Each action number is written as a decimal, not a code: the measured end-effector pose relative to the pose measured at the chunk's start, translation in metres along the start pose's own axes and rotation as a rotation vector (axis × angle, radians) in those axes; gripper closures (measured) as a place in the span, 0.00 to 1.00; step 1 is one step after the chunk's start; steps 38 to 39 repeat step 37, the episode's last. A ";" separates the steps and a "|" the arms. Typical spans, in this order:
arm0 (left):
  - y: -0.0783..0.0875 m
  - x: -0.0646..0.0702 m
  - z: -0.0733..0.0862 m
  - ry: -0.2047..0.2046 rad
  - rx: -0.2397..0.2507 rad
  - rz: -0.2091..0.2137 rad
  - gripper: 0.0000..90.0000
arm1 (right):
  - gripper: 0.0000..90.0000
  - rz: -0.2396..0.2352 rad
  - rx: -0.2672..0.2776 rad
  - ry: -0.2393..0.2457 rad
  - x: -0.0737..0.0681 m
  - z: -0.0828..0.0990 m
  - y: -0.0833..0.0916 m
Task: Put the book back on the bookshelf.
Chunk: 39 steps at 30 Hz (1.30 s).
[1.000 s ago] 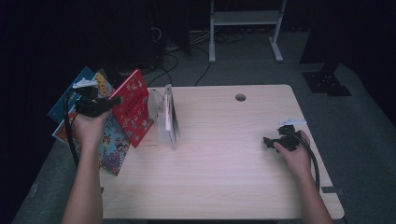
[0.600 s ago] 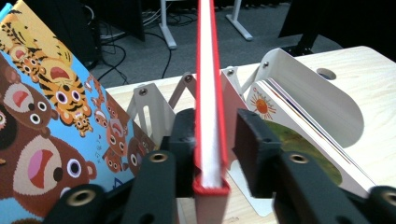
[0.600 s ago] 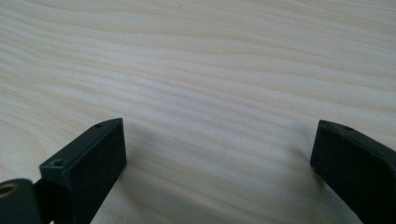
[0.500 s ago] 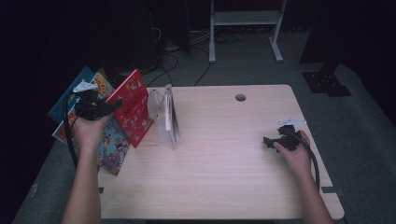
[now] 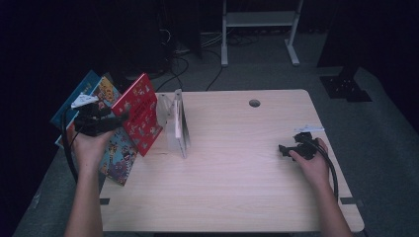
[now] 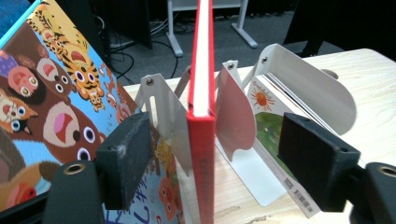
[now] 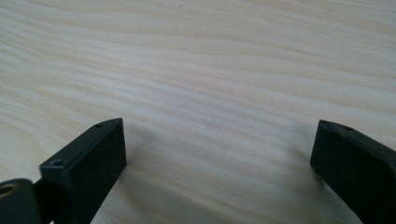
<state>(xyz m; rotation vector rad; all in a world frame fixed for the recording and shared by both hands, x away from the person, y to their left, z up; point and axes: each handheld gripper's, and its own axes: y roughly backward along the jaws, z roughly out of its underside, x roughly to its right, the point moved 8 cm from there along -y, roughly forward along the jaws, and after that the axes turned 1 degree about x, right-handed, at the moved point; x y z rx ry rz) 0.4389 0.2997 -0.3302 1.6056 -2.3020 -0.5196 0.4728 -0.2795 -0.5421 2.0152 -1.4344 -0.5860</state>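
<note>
A red hardcover book (image 5: 141,111) stands tilted at the table's left, leaning beside a white metal bookend rack (image 5: 178,123). In the left gripper view its spine (image 6: 201,140) rises between the two black pads of my left gripper (image 6: 219,154). There is a gap on each side, so the pads do not press it. These jaws have just been opening, with the red book between them. My left gripper (image 5: 116,121) reaches the book from the left. My right gripper (image 5: 284,149) rests open on the table at the right, and between its fingers I see bare wood (image 7: 210,70).
A picture book with cartoon animals (image 6: 56,107) leans left of the red book, hanging past the table's left edge (image 5: 116,153). A thin book with a sun on it (image 6: 266,116) stands in the white rack (image 6: 308,88). A cable hole (image 5: 254,103) sits near the far edge.
The left gripper's jaws have parted from the red book and the hand has drawn back a little toward the near side. The right hand has kept still.
</note>
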 end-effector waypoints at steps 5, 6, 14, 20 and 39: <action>0.008 0.002 0.007 0.003 -0.004 -0.019 0.16 | 0.03 0.000 0.000 0.000 0.000 0.000 0.000; 0.008 0.002 0.007 0.003 -0.004 -0.019 0.14 | 0.03 0.000 0.000 0.000 0.000 0.000 0.000; 0.018 0.012 0.021 0.015 0.008 -0.008 0.06 | 0.03 0.000 0.000 0.000 0.000 0.000 0.000; 0.024 0.016 0.034 0.025 0.009 -0.006 0.03 | 0.03 0.000 0.000 0.000 0.000 0.000 0.000; 0.029 0.031 0.061 0.027 0.019 0.020 0.02 | 0.03 0.000 0.000 0.000 0.000 0.000 0.000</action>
